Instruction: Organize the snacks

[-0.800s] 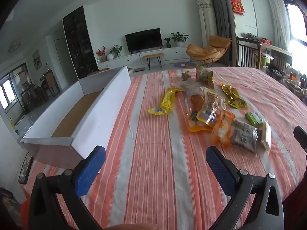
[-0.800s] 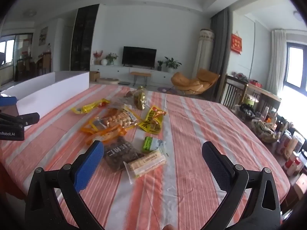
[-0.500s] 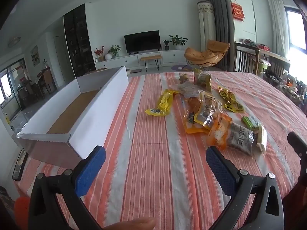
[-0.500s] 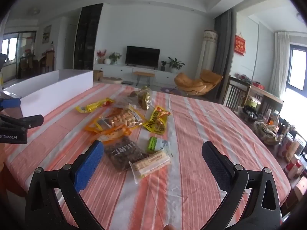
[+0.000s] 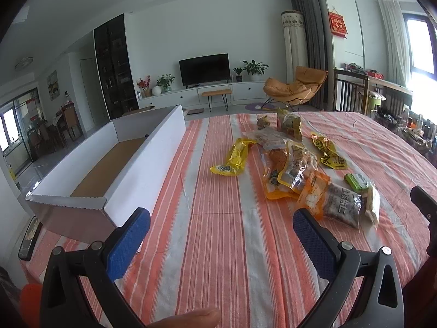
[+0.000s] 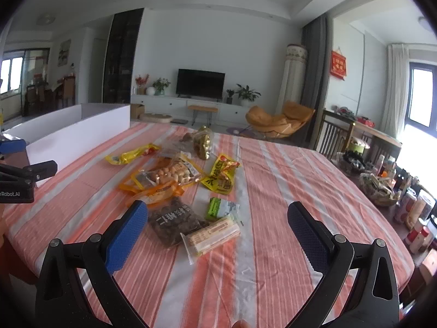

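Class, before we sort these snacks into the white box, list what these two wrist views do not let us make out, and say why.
- White box, right wrist view: its floor is hidden by its near wall.
- Orange snack bag, left wrist view: its label is too small to read and partly covered by neighbouring packets.
- Clutter at the table's right edge, right wrist view: too small and distorted to identify.
- Right gripper, left wrist view: cut off by the frame edge.

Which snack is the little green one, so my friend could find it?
Look at the striped table, at the near end of the snack pile. The small green packet lies between the yellow pouch and the pale cracker pack; it is the only green one.
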### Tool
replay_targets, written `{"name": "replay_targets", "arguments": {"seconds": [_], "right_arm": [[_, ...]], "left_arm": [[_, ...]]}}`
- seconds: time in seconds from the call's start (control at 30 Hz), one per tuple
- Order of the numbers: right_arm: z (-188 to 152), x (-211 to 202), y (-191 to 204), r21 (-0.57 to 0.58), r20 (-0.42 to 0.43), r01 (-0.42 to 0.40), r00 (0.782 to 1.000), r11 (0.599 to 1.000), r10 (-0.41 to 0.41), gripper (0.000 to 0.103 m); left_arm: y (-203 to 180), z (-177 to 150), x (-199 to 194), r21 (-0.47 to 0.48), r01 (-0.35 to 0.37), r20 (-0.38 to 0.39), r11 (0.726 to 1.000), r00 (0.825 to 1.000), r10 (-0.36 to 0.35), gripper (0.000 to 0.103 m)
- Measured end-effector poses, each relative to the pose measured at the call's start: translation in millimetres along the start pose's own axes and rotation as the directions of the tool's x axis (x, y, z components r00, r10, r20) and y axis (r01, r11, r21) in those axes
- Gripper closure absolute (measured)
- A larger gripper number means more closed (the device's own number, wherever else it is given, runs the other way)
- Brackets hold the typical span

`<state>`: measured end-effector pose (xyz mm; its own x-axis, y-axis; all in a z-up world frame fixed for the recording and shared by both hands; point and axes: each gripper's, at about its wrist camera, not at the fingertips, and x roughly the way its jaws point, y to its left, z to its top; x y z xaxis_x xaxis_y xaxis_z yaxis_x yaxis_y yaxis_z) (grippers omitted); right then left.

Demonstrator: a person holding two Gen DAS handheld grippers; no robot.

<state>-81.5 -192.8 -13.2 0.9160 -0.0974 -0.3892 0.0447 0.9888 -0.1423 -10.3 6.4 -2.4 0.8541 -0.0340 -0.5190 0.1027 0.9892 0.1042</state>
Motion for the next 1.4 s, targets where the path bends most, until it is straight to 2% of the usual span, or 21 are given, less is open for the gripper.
{"name": "replay_targets", "arguments": {"seconds": [0.4,0.67,0.83,1.13,1.33,1.4], "right_arm": [[-2.6,4.0,8.1,-0.024,-0.009,-0.009,1.000,1.000,0.008,0.000],[-4.0,2.7,7.1,-0.017,-0.003,-0.005,1.000,1.000,0.005,0.000],[-4.1,2.3,6.2,-0.017,-0.003,-0.005,1.000,1.000,0.004,0.000],[-6.0,3.9,4.7,-0.012,-0.010,-0.008,1.000,1.000,0.008,0.000],[-6.2,4.3,4.8,-0.010,-0.011,-0.009,1.000,1.000,0.009,0.000],[-5.9,4.7,5.0,-0.013,-0.012,-0.009,1.000,1.000,0.009,0.000]], "left_arm": [[9.6,-3.1,6.5,-0.045,0.028,-0.041,0.999,0.999,-0.030,0.000],[2.3,-2.4,5.5,-0.004,0.034,-0.045,0.999,0.998,-0.034,0.000],[2.1,-2.5,10.8,0.002,0.031,-0.080,1.000,0.996,-0.031,0.000],[5.8,-3.1,10.8,-0.005,0.033,-0.076,0.999,0.997,-0.034,0.000],[5.6,-2.5,4.1,-0.022,0.095,-0.067,0.995,0.993,-0.096,0.000],[6.8,-1.9,2.8,-0.025,0.088,-0.059,0.996,0.994,-0.089,0.000]]}}
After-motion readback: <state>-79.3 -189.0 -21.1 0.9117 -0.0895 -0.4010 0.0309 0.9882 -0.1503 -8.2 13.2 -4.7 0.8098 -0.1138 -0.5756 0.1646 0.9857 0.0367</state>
